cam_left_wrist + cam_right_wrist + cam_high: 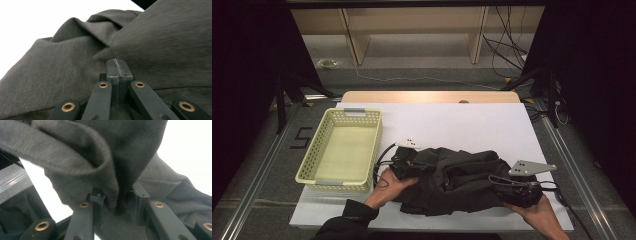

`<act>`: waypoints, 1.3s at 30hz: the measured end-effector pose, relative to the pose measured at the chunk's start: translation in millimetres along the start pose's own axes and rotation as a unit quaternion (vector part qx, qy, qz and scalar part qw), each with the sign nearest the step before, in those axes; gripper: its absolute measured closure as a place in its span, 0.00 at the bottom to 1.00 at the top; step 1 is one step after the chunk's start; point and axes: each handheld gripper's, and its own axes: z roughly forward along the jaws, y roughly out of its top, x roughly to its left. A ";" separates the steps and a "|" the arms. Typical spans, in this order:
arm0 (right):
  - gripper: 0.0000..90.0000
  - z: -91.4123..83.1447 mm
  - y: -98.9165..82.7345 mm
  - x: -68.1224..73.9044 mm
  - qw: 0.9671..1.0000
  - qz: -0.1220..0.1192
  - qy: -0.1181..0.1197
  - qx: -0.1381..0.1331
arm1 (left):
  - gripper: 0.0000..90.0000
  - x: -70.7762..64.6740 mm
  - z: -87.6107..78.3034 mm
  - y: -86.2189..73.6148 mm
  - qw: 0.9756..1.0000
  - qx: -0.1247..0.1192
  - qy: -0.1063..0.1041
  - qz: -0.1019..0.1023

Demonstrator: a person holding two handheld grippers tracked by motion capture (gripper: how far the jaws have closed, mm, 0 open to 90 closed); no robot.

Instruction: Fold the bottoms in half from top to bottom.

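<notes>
Inspecting progress, we find the dark garment bunched and unfolded, left gripper fully closed, right gripper parted around a fold, basket empty.

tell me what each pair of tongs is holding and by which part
Left tongs are shut at the left end of the dark grey fabric garment; no cloth shows between the pads. Right tongs have a fold of it between parted pads.

One dark garment, one yellow basket, two hand-held grippers, one white table.
</notes>
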 end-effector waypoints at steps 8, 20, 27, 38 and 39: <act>0.64 -15.9 -9.8 1.1 1.000 -0.003 0.002 0.010 | 0.99 13.0 3.3 -7.9 1.000 0.021 0.013 -0.019; 0.69 -26.4 -10.6 -29.9 0.994 0.071 -0.087 -0.006 | 0.99 14.7 1.8 -12.9 0.999 0.025 0.019 -0.028; 0.86 -1.9 3.7 -22.1 0.996 0.047 -0.079 0.017 | 0.94 2.2 -7.5 -12.7 0.999 0.019 0.023 -0.027; 0.53 29.9 1.9 -13.0 0.989 0.069 -0.110 0.068 | 0.59 -12.6 -27.0 -19.4 0.993 0.040 0.070 -0.090; 0.50 31.8 1.3 -11.5 0.988 0.073 -0.113 0.070 | 0.57 -13.3 -28.2 -20.8 0.992 0.041 0.072 -0.096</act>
